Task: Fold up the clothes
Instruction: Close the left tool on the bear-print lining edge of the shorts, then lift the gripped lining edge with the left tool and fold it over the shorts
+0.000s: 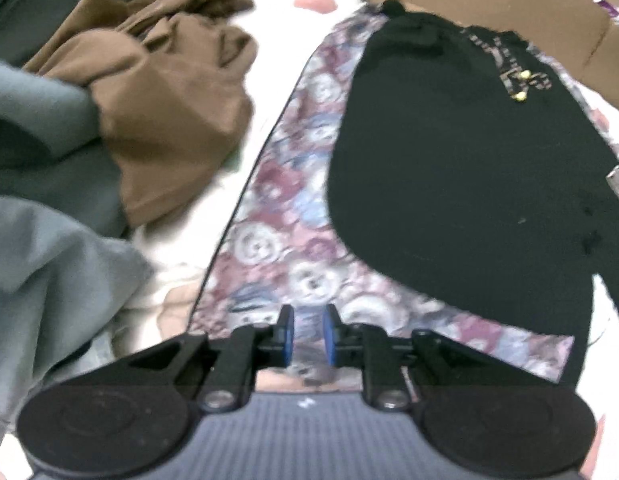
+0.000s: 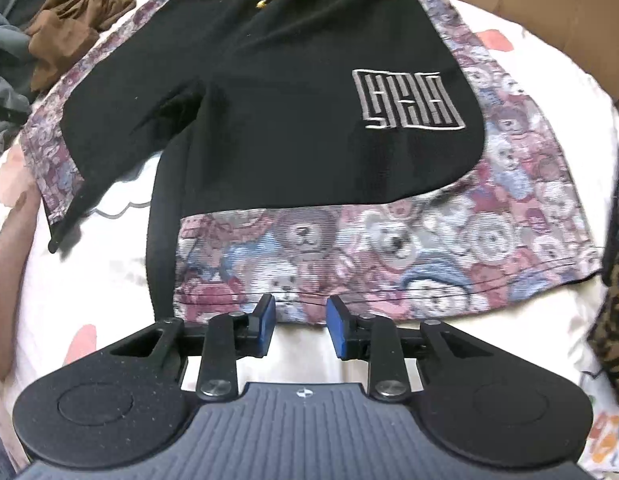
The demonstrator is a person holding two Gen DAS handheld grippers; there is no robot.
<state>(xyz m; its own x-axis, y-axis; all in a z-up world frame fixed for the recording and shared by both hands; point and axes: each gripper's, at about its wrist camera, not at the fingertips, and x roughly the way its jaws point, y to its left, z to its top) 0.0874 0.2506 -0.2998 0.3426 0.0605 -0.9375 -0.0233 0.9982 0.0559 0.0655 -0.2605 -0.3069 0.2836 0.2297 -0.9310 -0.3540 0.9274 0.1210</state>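
The black shorts [image 2: 277, 92] have a gray sign [image 2: 407, 100] sewn on one leg. It is made of boxy, maze-like lines that look a bit like letters, but they cannot be read. No other words or numbers show.

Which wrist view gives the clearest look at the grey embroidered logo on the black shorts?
The right wrist view: the embroidered logo sits sharp and unobstructed on the shorts. In the blurred left wrist view the same shorts run along the frame's right side, and no logo can be made out.
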